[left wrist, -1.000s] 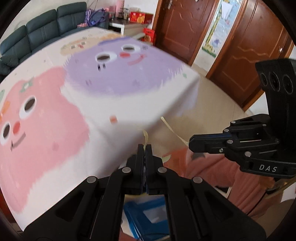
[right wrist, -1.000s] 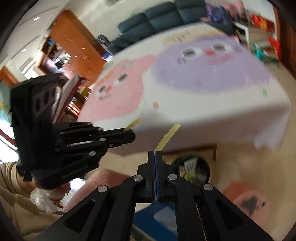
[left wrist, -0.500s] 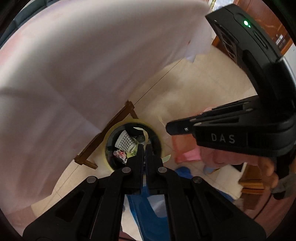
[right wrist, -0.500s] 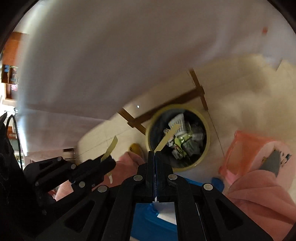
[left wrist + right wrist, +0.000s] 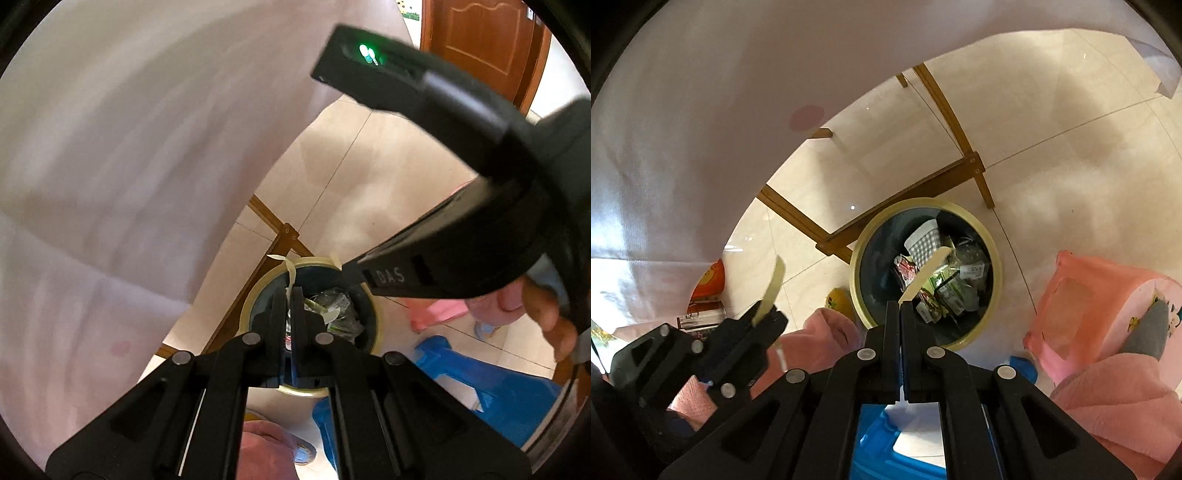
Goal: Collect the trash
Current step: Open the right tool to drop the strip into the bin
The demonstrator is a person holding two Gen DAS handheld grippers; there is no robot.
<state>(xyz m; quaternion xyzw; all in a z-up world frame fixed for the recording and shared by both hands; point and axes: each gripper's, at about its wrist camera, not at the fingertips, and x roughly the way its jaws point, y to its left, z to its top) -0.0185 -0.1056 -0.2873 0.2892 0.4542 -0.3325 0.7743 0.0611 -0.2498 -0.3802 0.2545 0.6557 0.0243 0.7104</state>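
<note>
Compared with half a second earlier, the trash bin (image 5: 993,258) is seen closer and more squarely below both tools, and the draped white tablecloth (image 5: 129,147) covers less of the right wrist view. The left tool (image 5: 290,295) is seen closed on a pale yellow strip (image 5: 290,273), which rises from between its tips and curls over at the top, above the bin's near-left rim. The right tool (image 5: 900,308) is likewise closed on a second pale yellow strip (image 5: 925,275), which slants up and to the right over the bin's open mouth. Inside the dark, yellow-rimmed bin a checked paper cup (image 5: 923,243) and crumpled wrappers (image 5: 945,291) are seen; their printing is too small to be read. The bin stands on the tiled floor (image 5: 1071,147) just beside the wooden legs (image 5: 942,177) under the counter, with a pink stool (image 5: 1078,314) to its right and a blue object (image 5: 491,391) nearer the person. The letters "DAS" (image 5: 389,276) are read on the side of the right tool in the left wrist view, and a green light (image 5: 367,51) is lit on its upper housing.
</note>
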